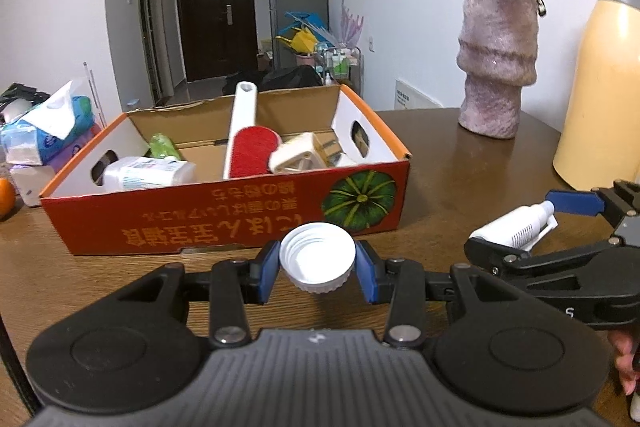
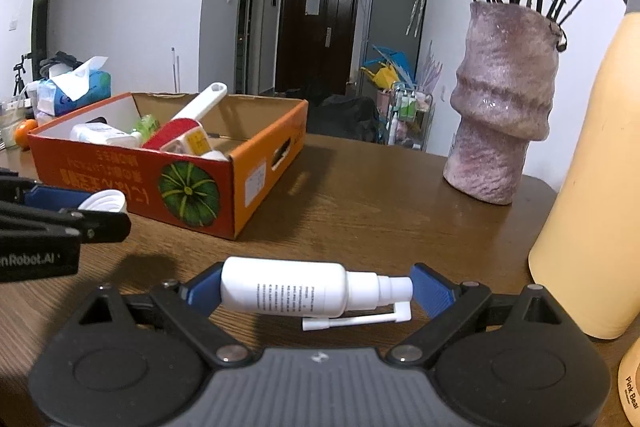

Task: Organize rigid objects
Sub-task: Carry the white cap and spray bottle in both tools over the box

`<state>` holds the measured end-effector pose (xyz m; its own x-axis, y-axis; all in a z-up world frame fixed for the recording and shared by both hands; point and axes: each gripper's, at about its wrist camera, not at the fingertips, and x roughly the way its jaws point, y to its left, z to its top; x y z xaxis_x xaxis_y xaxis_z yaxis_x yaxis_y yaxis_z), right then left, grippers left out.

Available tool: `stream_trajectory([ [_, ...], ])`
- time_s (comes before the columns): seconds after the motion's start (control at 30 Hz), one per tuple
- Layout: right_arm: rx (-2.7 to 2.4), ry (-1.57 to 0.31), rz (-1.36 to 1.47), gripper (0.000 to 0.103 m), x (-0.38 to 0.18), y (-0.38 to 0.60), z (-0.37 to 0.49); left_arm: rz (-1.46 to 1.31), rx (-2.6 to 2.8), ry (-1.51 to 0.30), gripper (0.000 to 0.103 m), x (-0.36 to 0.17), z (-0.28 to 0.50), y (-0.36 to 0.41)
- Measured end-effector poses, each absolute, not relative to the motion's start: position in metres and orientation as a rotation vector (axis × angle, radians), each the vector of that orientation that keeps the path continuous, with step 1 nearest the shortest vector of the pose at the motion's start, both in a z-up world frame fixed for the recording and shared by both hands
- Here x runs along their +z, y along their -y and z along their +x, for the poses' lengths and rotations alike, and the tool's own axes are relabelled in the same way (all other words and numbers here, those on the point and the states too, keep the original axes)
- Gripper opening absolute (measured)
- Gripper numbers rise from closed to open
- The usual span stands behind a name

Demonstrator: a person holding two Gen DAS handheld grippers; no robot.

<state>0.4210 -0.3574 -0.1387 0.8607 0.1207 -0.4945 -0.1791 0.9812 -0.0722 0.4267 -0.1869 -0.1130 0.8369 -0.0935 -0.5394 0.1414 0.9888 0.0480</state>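
**On the table by the box: both grippers loaded, drop-off pending**

Left gripper [image 1: 317, 265] has its jaws clamped on a white screw cap [image 1: 317, 257], open side up, held just in front of the red cardboard box [image 1: 224, 223]. Right gripper [image 2: 316, 293] is clamped end to end on a white spray bottle [image 2: 296, 291], lying crosswise, nozzle straw folded underneath. Both sit low over the wooden table [image 2: 360, 211].

Box already holds a lint brush [image 1: 250, 143], a white tub [image 1: 148, 173], a green item [image 1: 162, 145] and a cream plastic piece [image 1: 296, 155].

Likely step: carry both items over the near wall and release inside. Doing it well: lift clear of the front rim first, cap toward the free floor at middle-left, bottle lowered flat so the straw doesn't snag the wall or the brush handle. The end-to-end grip on the bottle looks slip-prone; keep it level. Go one at a time, since the grippers are close together.

Hard to tell: whether cap and bottle touch the table or hang just above it. Box floor is mostly hidden behind the front wall. Bottle label unreadable. Vase [image 2: 500, 115] and yellow flask [image 2: 592, 187] are cut off at frame edges.
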Motion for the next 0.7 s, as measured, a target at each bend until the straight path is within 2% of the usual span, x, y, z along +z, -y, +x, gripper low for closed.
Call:
stream_trajectory([
  [0.7, 0.148, -0.425, -0.046, 0.096, -0.113, 0.303, 0.389, -0.012, -0.059, -0.481, 0.042, -0.079, 0.399, 0.117],
])
